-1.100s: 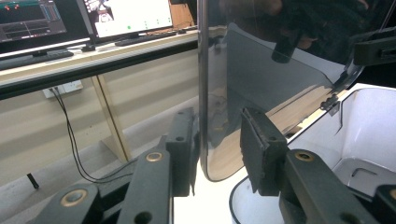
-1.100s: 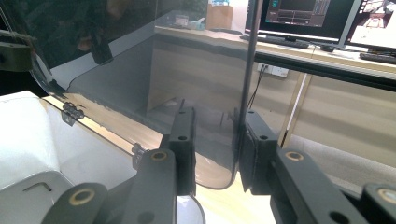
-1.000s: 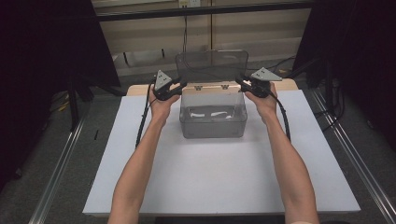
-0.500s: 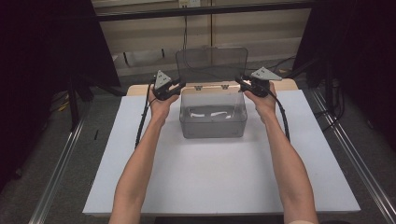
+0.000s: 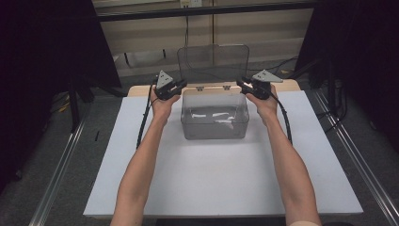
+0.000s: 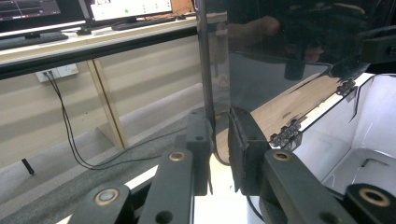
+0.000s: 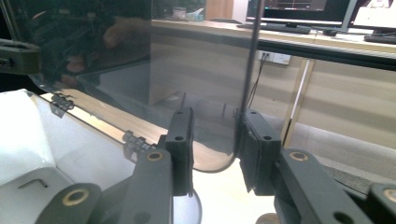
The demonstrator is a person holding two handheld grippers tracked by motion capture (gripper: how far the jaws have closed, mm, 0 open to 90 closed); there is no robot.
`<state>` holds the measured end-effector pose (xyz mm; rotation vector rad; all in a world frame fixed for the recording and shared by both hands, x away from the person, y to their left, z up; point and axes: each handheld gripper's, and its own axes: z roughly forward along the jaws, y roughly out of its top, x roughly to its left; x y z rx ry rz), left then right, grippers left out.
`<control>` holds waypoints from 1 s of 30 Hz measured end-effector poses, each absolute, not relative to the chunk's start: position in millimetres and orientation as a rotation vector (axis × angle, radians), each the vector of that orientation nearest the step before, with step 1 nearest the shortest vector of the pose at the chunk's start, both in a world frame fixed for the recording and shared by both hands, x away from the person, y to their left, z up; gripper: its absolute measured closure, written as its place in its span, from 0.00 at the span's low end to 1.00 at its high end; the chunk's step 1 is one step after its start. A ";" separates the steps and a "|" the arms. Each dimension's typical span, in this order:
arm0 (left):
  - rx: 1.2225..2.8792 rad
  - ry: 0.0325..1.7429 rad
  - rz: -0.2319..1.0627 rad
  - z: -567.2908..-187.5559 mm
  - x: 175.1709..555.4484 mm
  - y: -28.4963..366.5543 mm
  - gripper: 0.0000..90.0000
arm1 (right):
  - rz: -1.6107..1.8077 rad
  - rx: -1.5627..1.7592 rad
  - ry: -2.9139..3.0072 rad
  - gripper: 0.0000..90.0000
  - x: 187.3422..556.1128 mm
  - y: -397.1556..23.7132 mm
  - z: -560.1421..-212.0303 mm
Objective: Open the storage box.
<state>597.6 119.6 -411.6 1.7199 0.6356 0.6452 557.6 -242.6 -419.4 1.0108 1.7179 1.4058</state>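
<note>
A clear grey plastic box (image 5: pixel 214 132) stands on the white table top, its hinged lid (image 5: pixel 212 63) upright at the back. My left gripper (image 5: pixel 181 85) is at the lid's lower left corner. In the left gripper view its jaws (image 6: pixel 219 154) have just been closing, and they are shut on the lid's edge (image 6: pixel 205 70). My right gripper (image 5: pixel 241 84) is at the lid's lower right corner. There the lid's edge (image 7: pixel 250 60) lies between the jaws (image 7: pixel 215 144) against one pad, and the other pad stands off.
White pieces (image 5: pixel 211 115) lie on the box floor. The white table top (image 5: pixel 211 183) reaches toward the person, with metal rails (image 5: pixel 61 174) along both sides. Behind the table are a wooden strip (image 5: pixel 141 89), cables and a dark frame.
</note>
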 end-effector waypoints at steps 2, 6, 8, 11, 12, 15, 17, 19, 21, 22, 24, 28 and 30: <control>1.710 0.645 0.638 -411.9 597.8 118.6 0.88 | 1.417 1.018 1.708 0.76 559.0 -243.2 -420.3; 1.710 0.661 0.642 -412.6 598.6 117.7 0.87 | 1.427 1.036 1.705 0.76 559.8 -243.1 -423.3; 1.707 0.661 0.636 -412.9 598.9 117.3 0.86 | 1.424 1.040 1.705 0.76 560.1 -243.3 -423.3; 1.707 0.663 0.634 -413.0 599.8 117.7 0.85 | 1.421 1.052 1.704 0.76 560.4 -243.0 -422.9; 1.711 0.667 0.633 -413.1 600.0 117.2 0.85 | 1.422 1.053 1.703 0.76 560.7 -243.0 -423.0; 1.713 0.673 0.633 -413.3 601.8 115.2 0.81 | 1.428 1.064 1.702 0.75 561.0 -242.8 -423.2; 1.717 0.682 0.627 -413.6 602.2 113.9 0.79 | 1.429 1.071 1.703 0.73 561.6 -242.1 -423.4; 1.718 0.682 0.628 -413.2 602.9 113.1 0.78 | 1.426 1.072 1.703 0.72 562.7 -242.1 -423.8; 1.733 0.680 0.626 -412.5 603.1 113.1 0.77 | 1.432 1.086 1.703 0.72 563.4 -242.0 -424.2; 1.738 0.681 0.630 -412.2 603.2 113.1 0.77 | 1.433 1.086 1.702 0.71 563.7 -241.6 -424.2; 1.732 0.690 0.619 -412.5 603.5 112.7 0.77 | 1.431 1.089 1.702 0.71 564.0 -241.3 -424.1; 1.711 0.717 0.587 -414.2 604.0 111.1 0.75 | 1.429 1.093 1.709 0.69 564.2 -241.4 -424.0; 1.725 0.712 0.591 -414.1 604.7 111.6 0.74 | 1.428 1.099 1.713 0.69 564.6 -241.3 -424.1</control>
